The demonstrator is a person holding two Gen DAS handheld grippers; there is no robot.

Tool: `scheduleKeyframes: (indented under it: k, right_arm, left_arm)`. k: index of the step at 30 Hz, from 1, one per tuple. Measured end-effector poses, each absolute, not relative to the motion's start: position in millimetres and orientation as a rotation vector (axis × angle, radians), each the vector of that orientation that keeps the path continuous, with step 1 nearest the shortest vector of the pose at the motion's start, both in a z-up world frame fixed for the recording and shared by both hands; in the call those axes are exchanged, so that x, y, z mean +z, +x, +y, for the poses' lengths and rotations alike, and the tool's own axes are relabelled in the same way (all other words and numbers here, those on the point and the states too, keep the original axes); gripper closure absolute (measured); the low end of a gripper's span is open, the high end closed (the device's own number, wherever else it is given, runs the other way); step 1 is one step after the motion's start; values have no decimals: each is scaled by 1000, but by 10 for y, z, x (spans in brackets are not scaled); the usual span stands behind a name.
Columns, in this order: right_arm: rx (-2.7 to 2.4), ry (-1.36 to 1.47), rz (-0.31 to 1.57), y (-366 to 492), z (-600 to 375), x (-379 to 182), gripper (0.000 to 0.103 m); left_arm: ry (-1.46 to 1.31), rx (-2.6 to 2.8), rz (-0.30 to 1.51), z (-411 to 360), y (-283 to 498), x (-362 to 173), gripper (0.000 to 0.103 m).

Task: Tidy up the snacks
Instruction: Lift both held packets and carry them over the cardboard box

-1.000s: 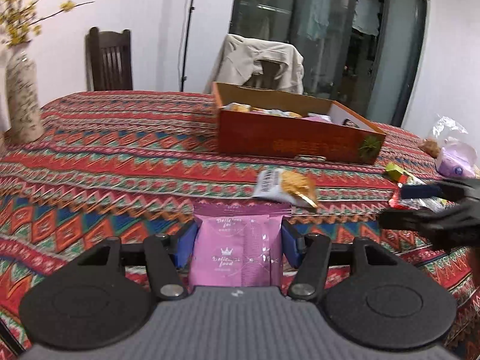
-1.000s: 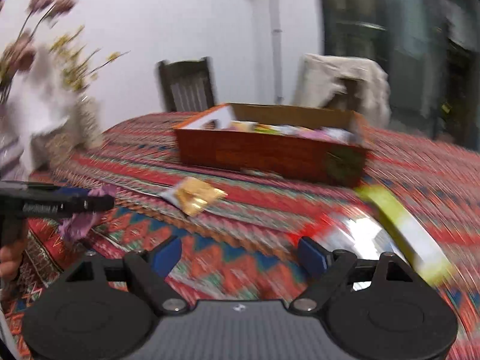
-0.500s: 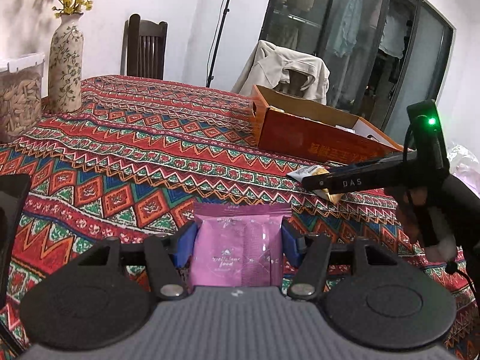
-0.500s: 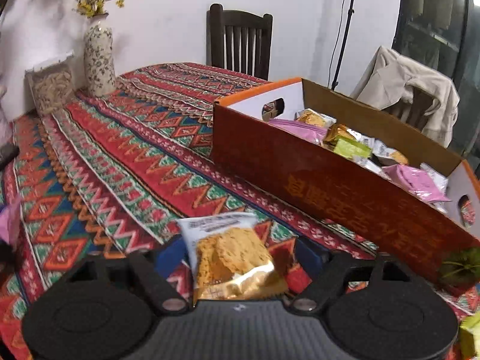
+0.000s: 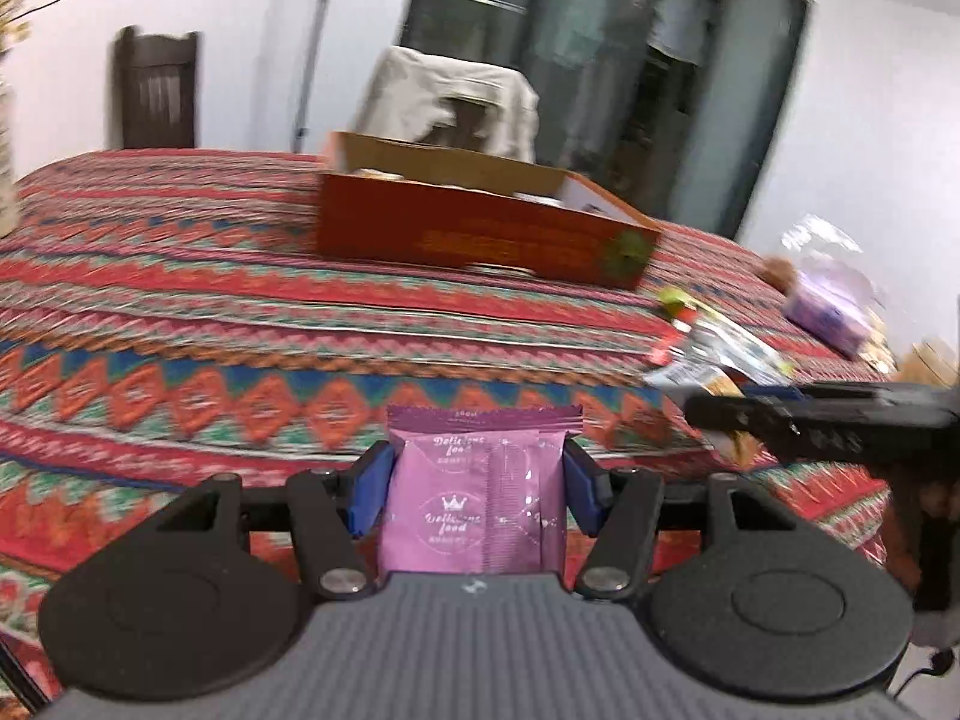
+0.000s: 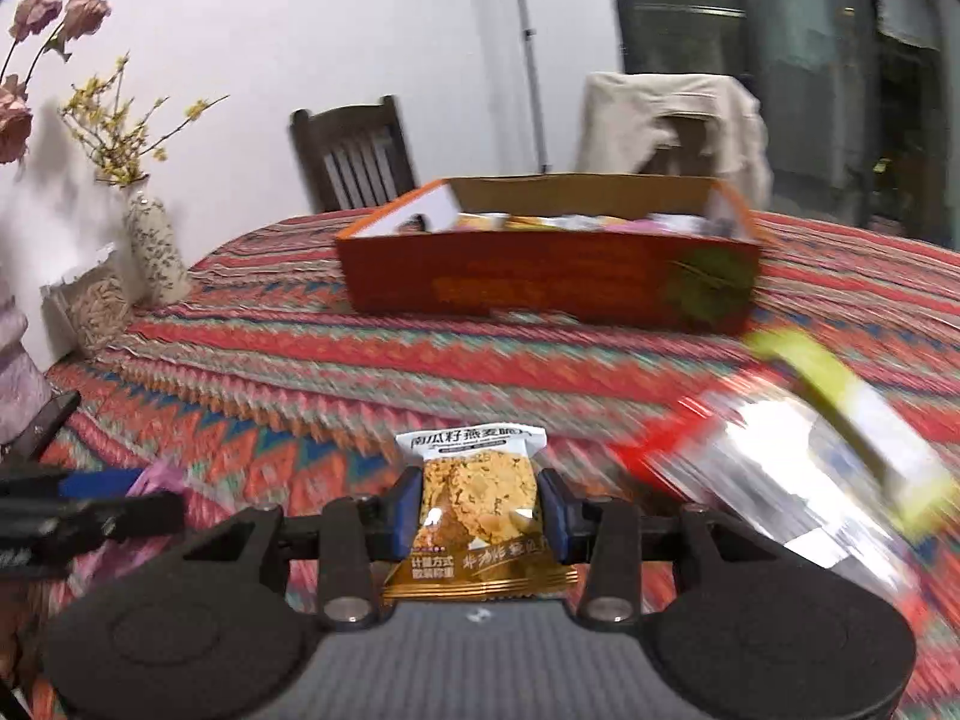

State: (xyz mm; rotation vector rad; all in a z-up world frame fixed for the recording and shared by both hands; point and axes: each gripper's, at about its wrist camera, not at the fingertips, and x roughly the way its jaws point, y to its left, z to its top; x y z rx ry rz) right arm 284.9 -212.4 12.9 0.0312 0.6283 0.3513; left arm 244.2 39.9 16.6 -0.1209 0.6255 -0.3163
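2 packets gripped, both above the tablecloth, short of the box.

Pink snack packet (image 5: 474, 498) clamped upright in left gripper (image 5: 475, 489), long axis vertical. Oat-crisp packet (image 6: 478, 510) pinched upright in right gripper (image 6: 478, 507). Orange cardboard box (image 6: 540, 285) ahead, open-topped, bare patterned tablecloth (image 5: 240, 324) between. Loose wrappers (image 6: 798, 468) lie right.

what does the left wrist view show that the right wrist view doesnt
Only the left wrist view shows the purple snack packet clamped in the left tongs, and a purple bag at the table's far right.

Only the right wrist view shows the cookie packet clamped in the right tongs, plus the vase with yellow flowers.

Both show the orange box of snacks, the patterned tablecloth and the wooden chair.
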Motion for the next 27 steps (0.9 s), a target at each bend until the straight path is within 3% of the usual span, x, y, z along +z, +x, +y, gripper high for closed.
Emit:
scheduleKeyframes:
  k: [6,13,19,27]
  right_arm:
    - [309,64,632,2450,-2492,76,63]
    - [371,102,538,2756,-2648,299,63]
    - [449,109,463,3972,-2561,835,63]
    - [364,15,728,6126,-1841,638,63]
  left_arm:
    - [-81,-375,628,75,2579,255,43]
    - [-56,-411,529,108,3216,779,43]
    - [-110,-393,531,192,4454,1207,43]
    - [-116,-215,696,121,6135,948,43]
